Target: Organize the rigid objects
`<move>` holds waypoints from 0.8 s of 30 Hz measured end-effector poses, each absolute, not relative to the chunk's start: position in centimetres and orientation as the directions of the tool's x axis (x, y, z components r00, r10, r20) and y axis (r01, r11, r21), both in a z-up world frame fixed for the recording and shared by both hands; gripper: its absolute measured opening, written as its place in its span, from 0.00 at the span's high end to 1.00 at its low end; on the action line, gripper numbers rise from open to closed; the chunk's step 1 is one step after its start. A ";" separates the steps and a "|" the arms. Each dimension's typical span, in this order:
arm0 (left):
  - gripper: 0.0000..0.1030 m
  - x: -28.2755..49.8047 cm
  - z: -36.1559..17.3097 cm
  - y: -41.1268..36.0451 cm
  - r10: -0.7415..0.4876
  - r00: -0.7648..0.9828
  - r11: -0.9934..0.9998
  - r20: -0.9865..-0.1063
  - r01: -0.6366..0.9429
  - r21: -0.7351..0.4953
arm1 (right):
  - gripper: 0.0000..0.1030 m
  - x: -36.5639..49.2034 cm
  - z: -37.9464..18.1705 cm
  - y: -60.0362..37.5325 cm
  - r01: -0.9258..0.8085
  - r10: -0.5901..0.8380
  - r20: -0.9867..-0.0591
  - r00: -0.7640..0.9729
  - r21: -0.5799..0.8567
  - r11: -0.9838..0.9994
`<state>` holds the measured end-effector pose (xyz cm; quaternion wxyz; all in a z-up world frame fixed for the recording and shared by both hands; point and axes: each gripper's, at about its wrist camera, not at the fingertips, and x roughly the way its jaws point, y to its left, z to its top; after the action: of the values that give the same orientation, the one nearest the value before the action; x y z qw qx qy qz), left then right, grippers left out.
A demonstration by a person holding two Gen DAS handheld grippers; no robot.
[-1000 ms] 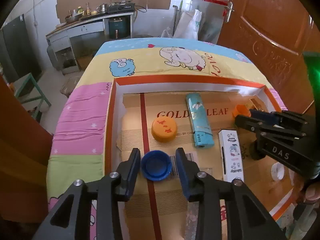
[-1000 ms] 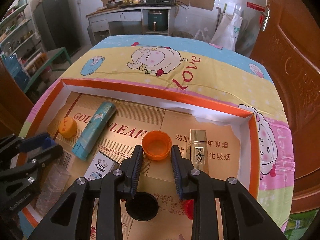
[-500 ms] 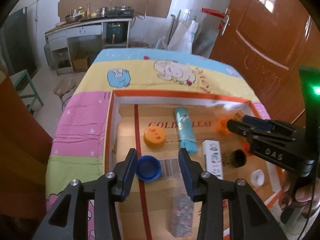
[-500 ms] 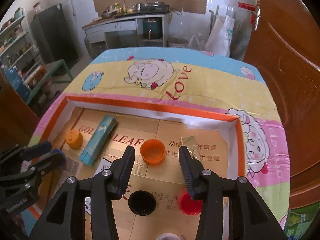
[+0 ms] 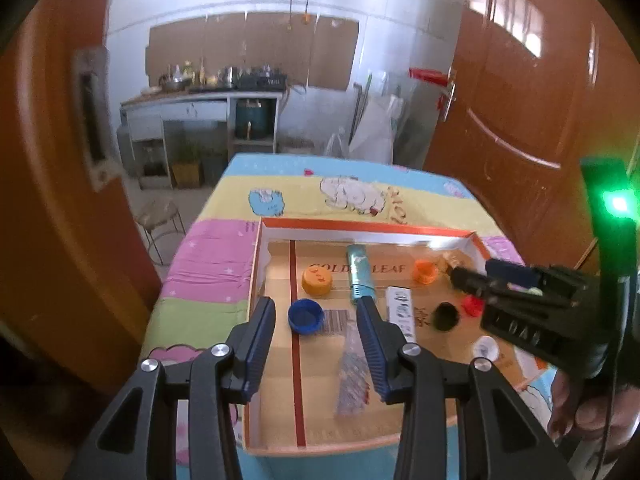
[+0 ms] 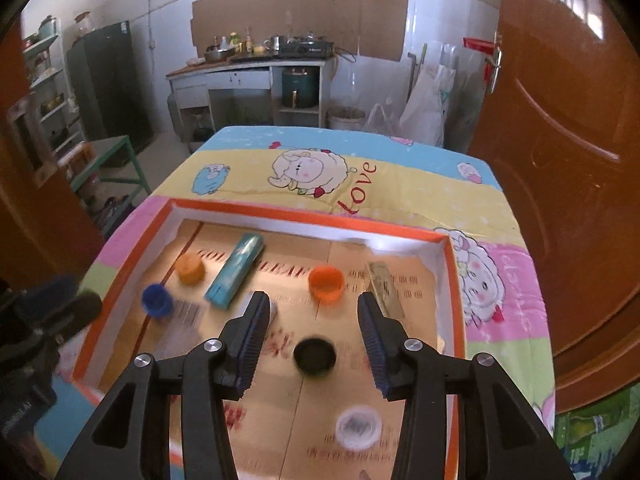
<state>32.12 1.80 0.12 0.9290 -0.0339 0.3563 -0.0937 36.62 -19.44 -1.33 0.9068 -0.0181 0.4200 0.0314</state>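
Left gripper [image 5: 316, 340] and right gripper [image 6: 310, 336] both hang apart, empty; I see the blue cap [image 5: 305, 316] nearest my left, orange cap [image 6: 326, 279] ahead of my right

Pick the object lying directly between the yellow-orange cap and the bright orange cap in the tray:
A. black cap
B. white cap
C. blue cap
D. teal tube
D: in the right wrist view the teal tube lies between the yellow-orange cap and the bright orange cap.

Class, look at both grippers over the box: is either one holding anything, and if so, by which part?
Nothing is held. The left gripper and right gripper are both open above the box, with the caps lying loose below.
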 end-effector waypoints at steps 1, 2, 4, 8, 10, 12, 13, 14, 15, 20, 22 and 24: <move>0.59 31.1 0.5 1.7 -0.201 0.740 0.980 -0.642 0.154 -0.129 | 0.54 36.0 -1.2 -19.3 -0.073 0.041 -0.761 0.647 -0.008 0.997; 0.59 30.4 0.7 1.5 -0.200 0.747 0.980 -0.634 0.156 -0.125 | 0.54 35.1 -1.1 -19.2 -0.072 0.037 -0.759 0.650 -0.013 0.997; 0.59 28.7 1.3 1.1 -0.188 0.764 0.982 -0.617 0.154 -0.108 | 0.54 33.4 -0.7 -19.1 -0.068 0.027 -0.752 0.658 -0.023 0.997; 0.59 25.6 1.9 0.8 -0.153 0.786 0.988 -0.599 0.125 -0.089 | 0.54 29.2 0.0 -18.9 -0.042 0.005 -0.737 0.676 -0.032 0.999; 0.59 23.4 2.1 0.9 -0.105 0.817 0.994 -0.568 0.086 -0.060 | 0.54 27.4 0.2 -18.8 -0.038 0.004 -0.730 0.684 -0.029 0.999; 0.59 21.7 2.3 1.0 -0.051 0.842 0.999 -0.537 0.043 -0.029 | 0.54 24.9 0.5 -18.7 -0.030 0.005 -0.713 0.701 -0.023 0.999; 0.59 20.4 2.4 1.0 -0.014 0.855 1.000 -0.519 0.010 -0.012 | 0.54 23.6 0.7 -18.6 -0.026 0.008 -0.703 0.712 -0.015 1.000; 0.59 19.6 2.4 1.2 -0.002 0.859 1.000 -0.512 -0.004 -0.012 | 0.54 22.5 0.8 -18.5 -0.020 0.009 -0.693 0.721 -0.008 1.000; 0.59 18.9 2.4 1.4 -0.004 0.862 1.000 -0.506 -0.008 -0.021 | 0.54 21.5 0.9 -18.3 -0.016 0.009 -0.686 0.728 -0.004 1.000; 0.59 14.9 1.9 1.4 -0.054 0.860 0.998 -0.507 0.038 -0.041 | 0.54 15.8 1.1 -17.4 0.021 -0.016 -0.640 0.768 0.001 1.000; 0.59 13.2 1.6 1.0 -0.048 0.864 0.999 -0.501 0.043 -0.021 | 0.54 13.6 1.1 -17.0 0.034 -0.025 -0.625 0.780 0.002 0.999; 0.59 11.8 1.4 0.8 -0.046 0.868 0.999 -0.495 0.047 -0.011 | 0.54 11.6 1.0 -16.5 0.041 -0.037 -0.610 0.791 -0.006 0.999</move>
<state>11.84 0.80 1.37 0.9663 0.0004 0.2561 -0.0240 11.58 -16.52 0.97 0.9464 0.0036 0.3223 -0.0207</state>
